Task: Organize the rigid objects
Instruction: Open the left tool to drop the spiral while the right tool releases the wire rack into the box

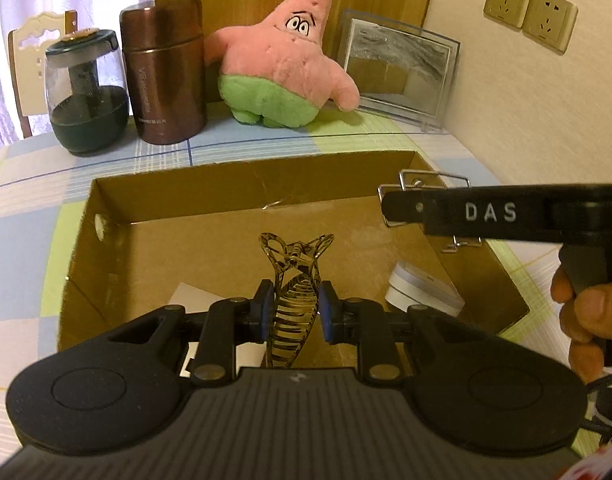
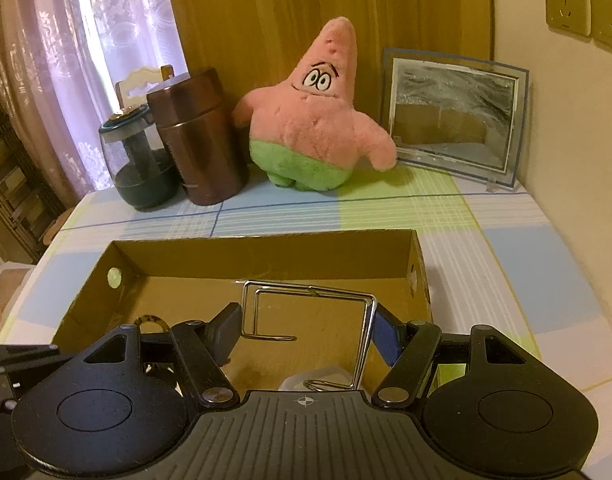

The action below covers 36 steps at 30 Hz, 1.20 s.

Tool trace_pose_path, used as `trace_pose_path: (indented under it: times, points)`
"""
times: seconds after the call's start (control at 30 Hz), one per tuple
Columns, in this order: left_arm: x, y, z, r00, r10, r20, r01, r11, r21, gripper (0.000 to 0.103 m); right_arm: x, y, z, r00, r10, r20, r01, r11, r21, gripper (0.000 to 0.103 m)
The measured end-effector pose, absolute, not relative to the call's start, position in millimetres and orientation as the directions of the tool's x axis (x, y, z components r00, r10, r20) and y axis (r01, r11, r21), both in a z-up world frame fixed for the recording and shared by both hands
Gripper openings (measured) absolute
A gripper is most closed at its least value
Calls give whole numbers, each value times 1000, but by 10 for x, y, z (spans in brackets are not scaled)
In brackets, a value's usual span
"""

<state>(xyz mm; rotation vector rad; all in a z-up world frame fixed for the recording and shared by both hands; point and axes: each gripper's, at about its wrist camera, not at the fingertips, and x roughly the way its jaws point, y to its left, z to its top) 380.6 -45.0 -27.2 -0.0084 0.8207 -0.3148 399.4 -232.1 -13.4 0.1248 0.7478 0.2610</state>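
My left gripper [image 1: 294, 308] is shut on a striped tortoiseshell hair claw clip [image 1: 296, 280] and holds it upright over the open cardboard box [image 1: 226, 184]. My right gripper [image 2: 306, 330] is shut on a bent metal wire holder [image 2: 306, 312] above the same box [image 2: 266, 256]; the right gripper also shows in the left wrist view [image 1: 401, 206], over the box's right side, with the wire holder [image 1: 429, 180] in it. A white round object [image 1: 421, 288] and a white card [image 1: 194, 296] lie in the box.
At the back of the checked tablecloth [image 2: 485, 216] stand a dark glass jar [image 1: 86, 92], a brown metal flask [image 1: 164, 72], a pink plush star [image 1: 282, 64] and a clear picture frame [image 1: 397, 68]. A wall with sockets [image 1: 529, 12] is on the right.
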Motion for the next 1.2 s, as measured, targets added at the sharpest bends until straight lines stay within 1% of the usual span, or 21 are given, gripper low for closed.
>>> trace_pose_path:
  times: [0.07, 0.13, 0.17, 0.93, 1.1, 1.13, 1.2]
  points:
    - [3812, -456, -283, 645, -284, -709, 275, 952, -132, 20, 4018, -2323, -149, 702, 277, -657, -189, 961, 203, 65]
    - [3797, -470, -271, 662, -273, -697, 275, 955, -113, 33, 4029, -2328, -155, 702, 275, -657, -187, 961, 203, 65]
    - [3790, -470, -264, 668, -271, -694, 276, 955, -107, 37, 4034, -2329, -157, 701, 275, -658, -186, 961, 204, 65]
    - [3718, -287, -203, 677, -248, -693, 252, 963, -99, 37, 4111, -2209, -224, 681, 289, -673, -192, 957, 216, 65]
    - [3709, -280, -189, 682, -247, -689, 252, 963, -96, 38, 4111, -2219, -201, 698, 302, -649, -193, 952, 236, 65]
    - [3703, -278, -184, 684, -244, -688, 251, 964, -93, 39, 4113, -2223, -191, 700, 303, -646, -193, 952, 238, 66]
    - [3694, -267, -172, 687, -243, -685, 250, 964, -92, 44, 4110, -2229, -177, 703, 301, -645, -192, 953, 236, 73]
